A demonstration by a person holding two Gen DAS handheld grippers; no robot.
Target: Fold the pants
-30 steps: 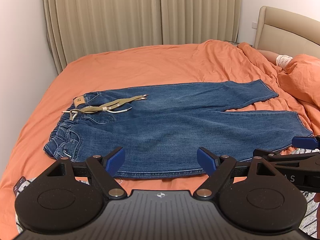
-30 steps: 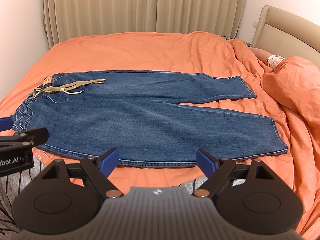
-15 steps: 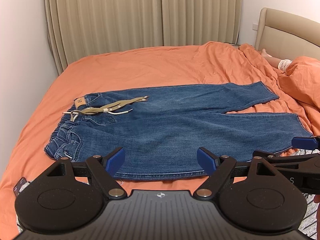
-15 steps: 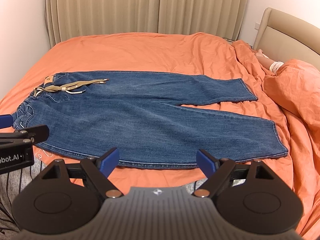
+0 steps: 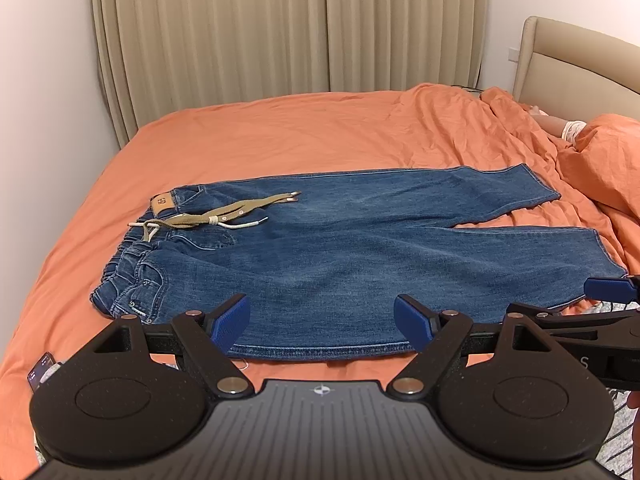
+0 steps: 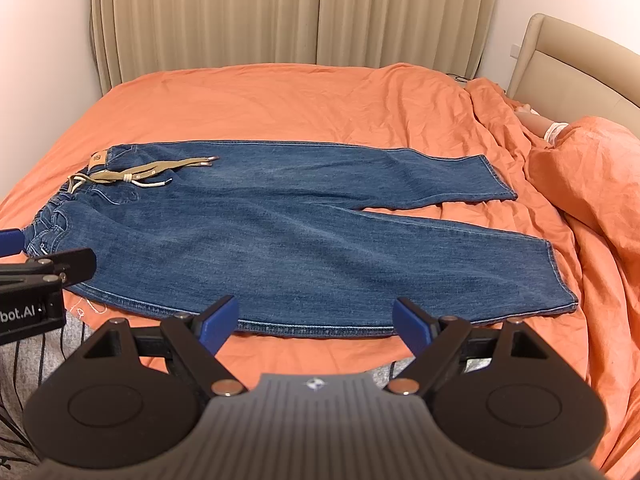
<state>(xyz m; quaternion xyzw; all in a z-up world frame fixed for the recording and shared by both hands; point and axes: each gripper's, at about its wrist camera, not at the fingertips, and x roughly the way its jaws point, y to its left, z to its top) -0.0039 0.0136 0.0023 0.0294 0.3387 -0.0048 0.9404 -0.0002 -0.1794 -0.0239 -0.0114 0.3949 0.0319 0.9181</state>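
Observation:
Blue jeans (image 5: 360, 256) lie spread flat on the orange bed, waistband at the left, both legs pointing right and splayed apart; they also show in the right wrist view (image 6: 300, 232). A tan drawstring (image 5: 224, 212) lies on the waist. My left gripper (image 5: 322, 318) is open and empty, hovering above the near hem edge. My right gripper (image 6: 316, 316) is open and empty, also at the near edge, further right. Each gripper shows at the side of the other's view.
The orange sheet (image 5: 300, 140) covers the bed. A bunched orange duvet (image 6: 592, 184) and a person's limb (image 6: 540, 122) lie at the right by the beige headboard (image 6: 568, 64). Curtains (image 5: 280, 28) hang behind. A phone (image 5: 40, 370) lies near left.
Both views have tilted up slightly, so the jeans sit a little lower in frame. Both grippers stay open and empty. The jeans have not moved.

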